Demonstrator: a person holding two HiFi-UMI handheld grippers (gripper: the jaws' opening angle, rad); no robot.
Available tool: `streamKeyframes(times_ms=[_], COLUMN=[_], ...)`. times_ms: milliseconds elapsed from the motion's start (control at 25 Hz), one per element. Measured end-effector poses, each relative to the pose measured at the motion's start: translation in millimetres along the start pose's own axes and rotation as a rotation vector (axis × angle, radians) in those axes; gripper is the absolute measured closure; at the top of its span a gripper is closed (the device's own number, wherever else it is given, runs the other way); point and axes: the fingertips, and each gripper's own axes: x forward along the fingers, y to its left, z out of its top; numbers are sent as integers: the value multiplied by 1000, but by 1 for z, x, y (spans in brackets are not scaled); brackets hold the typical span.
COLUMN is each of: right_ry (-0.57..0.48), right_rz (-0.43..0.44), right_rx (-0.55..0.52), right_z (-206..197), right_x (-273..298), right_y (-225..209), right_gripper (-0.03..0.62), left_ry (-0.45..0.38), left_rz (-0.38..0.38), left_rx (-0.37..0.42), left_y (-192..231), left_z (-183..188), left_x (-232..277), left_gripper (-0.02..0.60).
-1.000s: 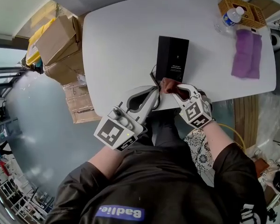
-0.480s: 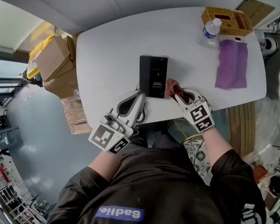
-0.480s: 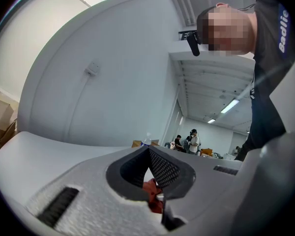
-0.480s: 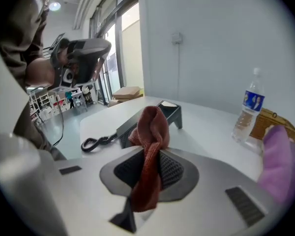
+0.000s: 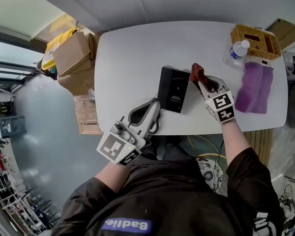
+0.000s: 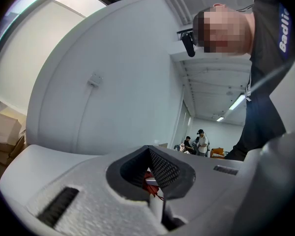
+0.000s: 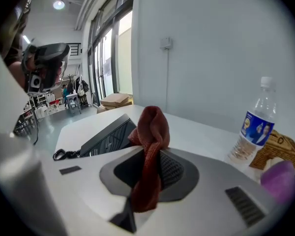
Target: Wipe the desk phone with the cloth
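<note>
1. Your right gripper [image 5: 201, 82] has its fingers pinching the red-brown cloth [image 5: 196, 73], and a folded bunch of it stands up past the tips.
2. The cloth is just beside the far right corner of the black desk phone [image 5: 173, 88]. I cannot tell whether it touches the phone.
3. The phone lies flat on the white worktop [image 5: 132, 53], towards your edge, with its coiled cord [image 7: 64, 154] at the end nearest you.
4. Your left gripper [image 5: 156, 104] has its fingers pressed together and holds none of the task's things. A small red scrap shows low between the pads, but I cannot tell what it is.
5. That gripper's tips are close by the phone's near left corner, and its own view tilts up at the wall.
6. To your right, well apart from the phone, lie a purple cloth [image 5: 255, 88], a water bottle [image 5: 237, 50] and a woven basket [image 5: 255, 39].
7. Cardboard boxes [image 5: 73, 58] are stacked on the floor off the worktop's left end.
</note>
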Motion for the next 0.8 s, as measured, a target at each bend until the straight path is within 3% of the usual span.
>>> streamKeyframes(times_ms=[280,560,800], right_ry=[50,150,223], right_rz=[62,85,55], right_rx=[-39,-45,-6], right_z=[-19,-58,-84], right_x=[6,-9,-23], right_y=[43,103,147], right_gripper=[523,523,523], left_ry=[8,17,20], left_rz=[-8,-90,-168], left_rx=[-24,-35,-40], left_y=[4,-1,-7], left_z=[-13,-20,-22], left_x=[-11,-31,-59], left_gripper=[581,581,581])
